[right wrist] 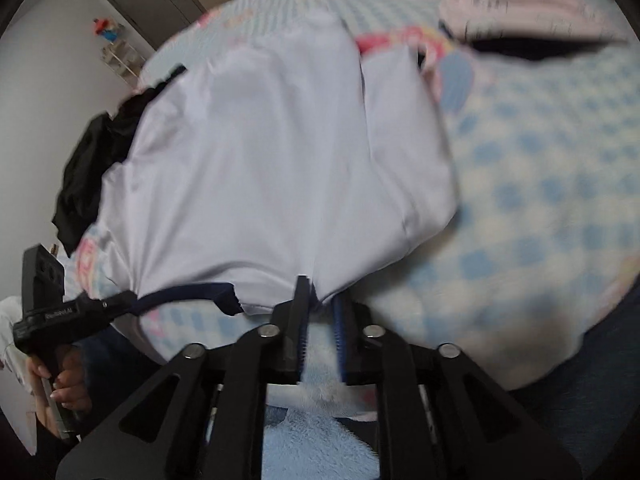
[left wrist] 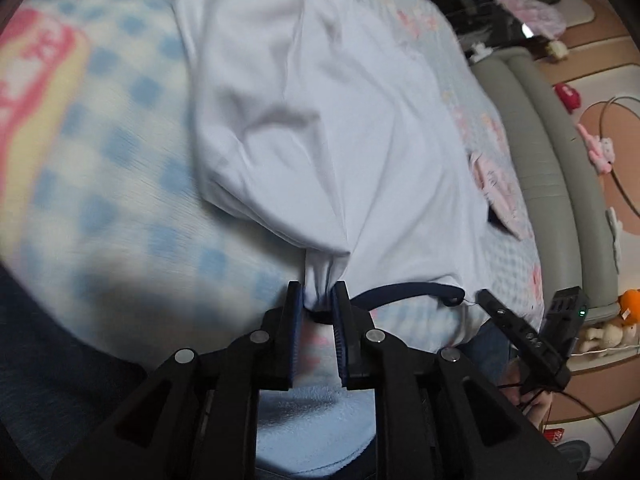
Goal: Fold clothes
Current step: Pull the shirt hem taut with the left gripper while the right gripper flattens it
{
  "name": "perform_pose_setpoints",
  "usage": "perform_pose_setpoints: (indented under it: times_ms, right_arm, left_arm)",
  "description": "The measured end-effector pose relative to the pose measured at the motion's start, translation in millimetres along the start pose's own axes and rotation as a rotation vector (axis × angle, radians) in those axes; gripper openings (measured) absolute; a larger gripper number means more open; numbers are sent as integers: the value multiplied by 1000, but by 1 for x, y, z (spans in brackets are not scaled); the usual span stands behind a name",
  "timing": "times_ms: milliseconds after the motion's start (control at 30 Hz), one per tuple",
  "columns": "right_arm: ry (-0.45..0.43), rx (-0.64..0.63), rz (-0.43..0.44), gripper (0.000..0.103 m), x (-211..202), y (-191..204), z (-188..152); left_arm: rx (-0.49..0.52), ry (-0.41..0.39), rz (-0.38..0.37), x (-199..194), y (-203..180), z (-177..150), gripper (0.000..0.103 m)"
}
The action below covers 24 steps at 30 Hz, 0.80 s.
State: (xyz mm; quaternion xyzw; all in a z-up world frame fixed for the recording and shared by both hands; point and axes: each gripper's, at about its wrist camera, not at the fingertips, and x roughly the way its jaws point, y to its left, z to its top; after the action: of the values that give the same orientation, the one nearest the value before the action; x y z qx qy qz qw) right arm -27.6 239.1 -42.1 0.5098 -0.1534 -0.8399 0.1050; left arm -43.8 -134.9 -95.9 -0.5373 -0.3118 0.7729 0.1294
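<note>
Left gripper (left wrist: 319, 300), black two-finger tongs with blue ribbed pads, is sitting low centre of the left wrist view, jaws clamped on a bunched pinch of the white, smooth-fabric T-shirt with a navy neckband (left wrist: 320, 128). Right gripper (right wrist: 320, 300), same build, is sitting low centre of its own view, jaws pinching the shirt's near edge beside the navy neckband (right wrist: 184, 294); cloth is showing between the pads. Each gripper is also appearing in the other's view: the right one at lower right, the left one at lower left with a hand (right wrist: 68, 384) wrapped round its handle. The shirt is stretching away from both tongs toward the top of the frames, lying over the blue-and-white checked bedspread with pink print (left wrist: 120, 184); its near end is lifting off the bed, one side already doubled over in a loose flap, creases still running through it. Judging by this, folding is only partly under way: the shoulders are gripped, but no neat crosswise fold is visible yet. A crumpled black garment (right wrist: 92, 168) is lying at the left edge, apparently unfolded.
</note>
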Motion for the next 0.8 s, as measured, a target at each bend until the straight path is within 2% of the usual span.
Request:
perform_pose_setpoints:
  times_ms: [133,200,233,267,300,400,433,467,533,567,600,633,667,733,800]
  right_arm:
    - [-61,-96,100,24,-24,22,13]
    - [-71,-145,134,26,-21,40,15]
    - [-69,-170,129,26,-14,49,16]
    - [-65,-196,114,26,-7,55,16]
    - [-61,-221,100,26,0,61,16]
    - [-11,-238,21,27,33,62,15]
    - [21,-212,9,27,43,54,12]
    - [54,-181,21,27,50,46,7]
    - [99,-128,48,27,59,32,1]
    - [87,-115,64,27,54,29,1]
    - [76,-103,79,27,50,26,2]
    - [65,-90,95,27,45,23,2]
    - [45,-86,99,27,40,22,5]
    - [-11,-99,72,28,32,24,14]
    - [-4,-109,18,30,38,21,19]
  left_arm:
    - [-42,-130,-9,-24,25,1,16]
    - [-63,-157,-33,-27,32,9,16]
    - [-82,-156,-30,-25,36,14,19]
    - [-105,-151,-29,-23,39,19,29]
    - [-145,-162,-58,-23,44,23,35]
    - [-256,-209,-134,-27,56,30,41]
    - [-279,-258,-121,-34,61,29,48]
    - [-278,-290,-75,-39,63,28,52]
    - [-253,-262,-37,-33,64,32,54]
    - [-240,-246,-21,-30,64,34,55]
    - [-212,-195,-43,-20,62,37,55]
    - [-173,-189,-15,-16,54,40,49]
    - [-134,-184,13,-11,47,43,34]
    - [-72,-199,49,-13,34,50,10]
    - [-25,-238,73,-26,24,57,8]
